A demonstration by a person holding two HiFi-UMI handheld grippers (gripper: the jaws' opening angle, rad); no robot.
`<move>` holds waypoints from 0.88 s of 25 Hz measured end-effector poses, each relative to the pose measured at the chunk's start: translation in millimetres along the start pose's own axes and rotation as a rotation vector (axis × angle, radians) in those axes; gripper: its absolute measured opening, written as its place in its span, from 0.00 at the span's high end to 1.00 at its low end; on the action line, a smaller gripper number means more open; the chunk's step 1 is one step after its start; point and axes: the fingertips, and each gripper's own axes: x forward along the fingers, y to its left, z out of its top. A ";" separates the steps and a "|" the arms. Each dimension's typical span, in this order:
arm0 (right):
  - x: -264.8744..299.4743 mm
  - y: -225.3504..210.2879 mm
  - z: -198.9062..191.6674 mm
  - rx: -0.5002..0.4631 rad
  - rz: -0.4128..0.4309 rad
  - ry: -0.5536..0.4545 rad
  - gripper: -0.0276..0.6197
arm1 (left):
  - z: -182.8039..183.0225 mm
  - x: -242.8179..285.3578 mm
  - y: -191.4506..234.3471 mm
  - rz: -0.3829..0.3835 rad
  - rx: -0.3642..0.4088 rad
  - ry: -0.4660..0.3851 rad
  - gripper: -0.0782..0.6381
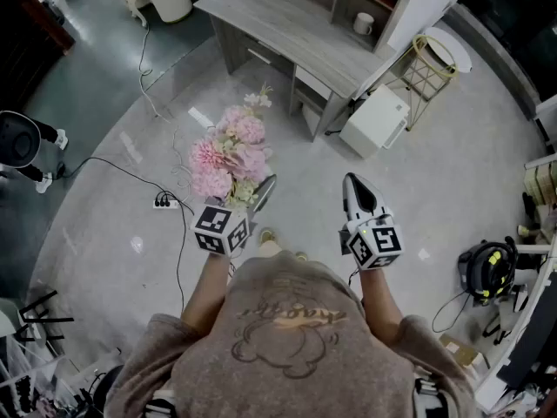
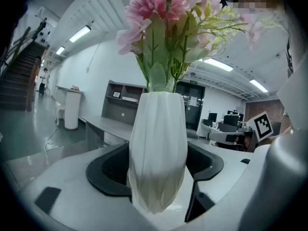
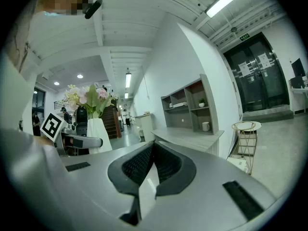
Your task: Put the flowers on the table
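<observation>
Pink artificial flowers [image 1: 228,155] stand in a white faceted vase [image 2: 159,153]. My left gripper [image 1: 250,200] is shut on the vase, its dark pads [image 2: 108,170] pressing on both sides of the lower body, and holds it upright above the floor. In the head view the blooms hide the vase. My right gripper [image 1: 355,186] is held level beside it, shut and empty. The grey wooden table [image 1: 278,24] lies ahead, some way beyond both grippers. The right gripper view shows the flowers [image 3: 89,97] at its left and the table [image 3: 192,136] at its right.
A shelf unit [image 1: 365,7] with a mug stands on the table's right end. A white box [image 1: 376,120] and a gold wire stand [image 1: 431,59] sit to the table's right. A power strip [image 1: 165,203] with cables lies on the floor at left, and a round black device [image 1: 17,142] stands further left.
</observation>
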 end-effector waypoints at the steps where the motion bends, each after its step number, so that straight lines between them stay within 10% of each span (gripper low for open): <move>1: 0.3 -1.1 -0.6 0.002 0.001 -0.002 0.98 | -0.2 0.7 0.4 0.001 0.000 -0.001 0.39; 22: 85.0 21.2 1.9 0.016 -0.042 -0.017 0.98 | 16.6 16.9 93.4 -0.038 0.046 0.007 0.39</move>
